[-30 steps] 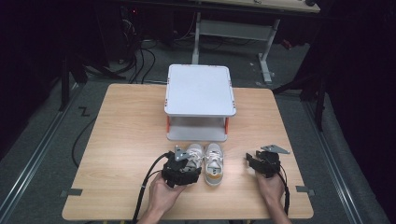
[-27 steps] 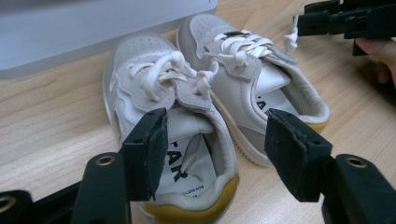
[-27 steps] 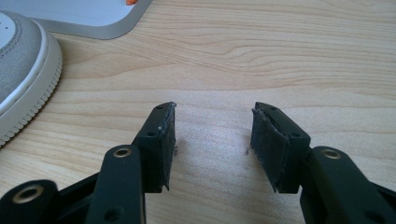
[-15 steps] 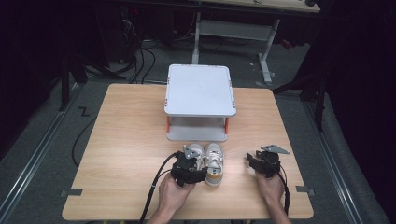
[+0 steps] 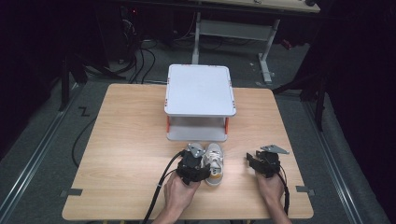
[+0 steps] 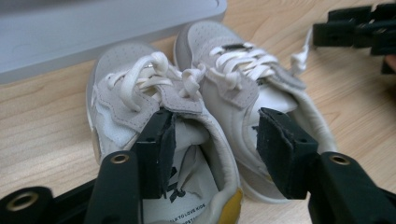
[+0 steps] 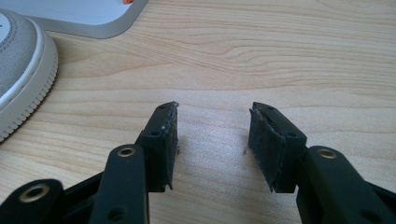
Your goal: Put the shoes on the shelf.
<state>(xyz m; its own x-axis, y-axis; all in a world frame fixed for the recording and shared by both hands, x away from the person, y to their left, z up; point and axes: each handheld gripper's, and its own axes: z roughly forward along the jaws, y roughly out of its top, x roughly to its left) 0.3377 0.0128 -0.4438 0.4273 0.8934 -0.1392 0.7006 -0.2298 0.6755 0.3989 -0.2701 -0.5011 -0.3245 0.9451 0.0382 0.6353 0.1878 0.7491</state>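
- The jaws of the left gripper have just been closing and stand apart, one pad inside the left sneaker, the other inside the right sneaker; both inner collars lie between them, not yet pinched.
- The pair stands on the surface just in front of the grey two-tier shelf.
- Best to close squarely on both collars together, low enough that neither slips out.
- Soft grey suede panels, white perforated toes, thick laces, ribbed rubber soles, a yellow heel tab.
- The right gripper rests apart over bare, pale wood grain, its jaws holding nothing.
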